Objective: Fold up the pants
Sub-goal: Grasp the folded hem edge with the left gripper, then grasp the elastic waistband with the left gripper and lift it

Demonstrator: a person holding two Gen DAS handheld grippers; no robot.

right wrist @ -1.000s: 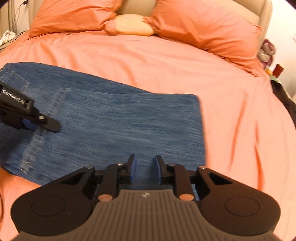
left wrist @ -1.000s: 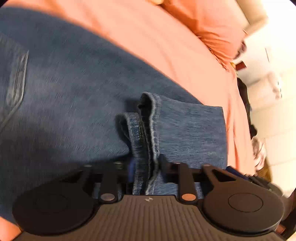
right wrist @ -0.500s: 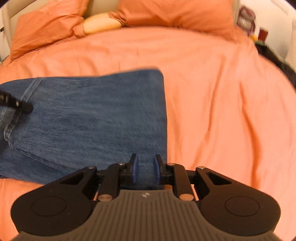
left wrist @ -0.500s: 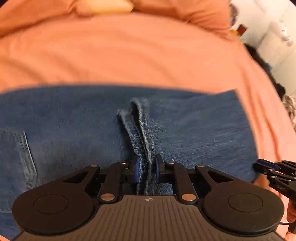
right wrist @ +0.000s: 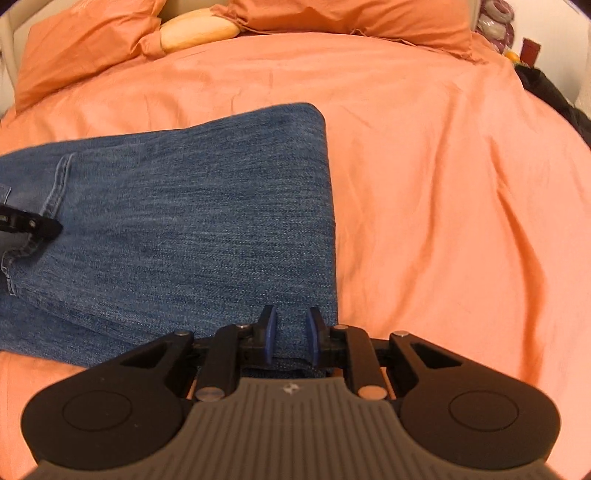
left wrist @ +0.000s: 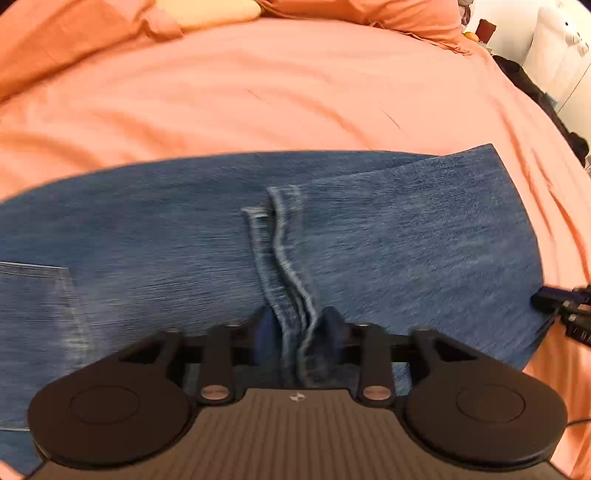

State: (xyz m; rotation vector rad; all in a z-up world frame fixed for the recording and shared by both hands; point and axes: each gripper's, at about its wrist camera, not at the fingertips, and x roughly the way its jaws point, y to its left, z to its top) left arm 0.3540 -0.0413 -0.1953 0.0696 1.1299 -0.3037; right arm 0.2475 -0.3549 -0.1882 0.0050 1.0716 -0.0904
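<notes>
Blue jeans lie folded across the orange bedspread, with the leg hems laid over the upper part. My left gripper points down at the hems; its jaws are opening and the hem cloth stands loosely between the pads. In the right wrist view the jeans end in a straight fold. My right gripper is shut on the near corner of that fold, and denim fills the gap between its pads. Each gripper shows at the edge of the other's view: the left gripper and the right gripper.
Orange pillows and a pale bolster lie at the head of the bed. Dark clothing and small items sit off the bed's far right edge. Bare bedspread stretches right of the jeans.
The left gripper's jaws have spread off the hems they were pinching, and it has rolled and drawn back slightly. The right gripper has slid to the fold's near corner.
</notes>
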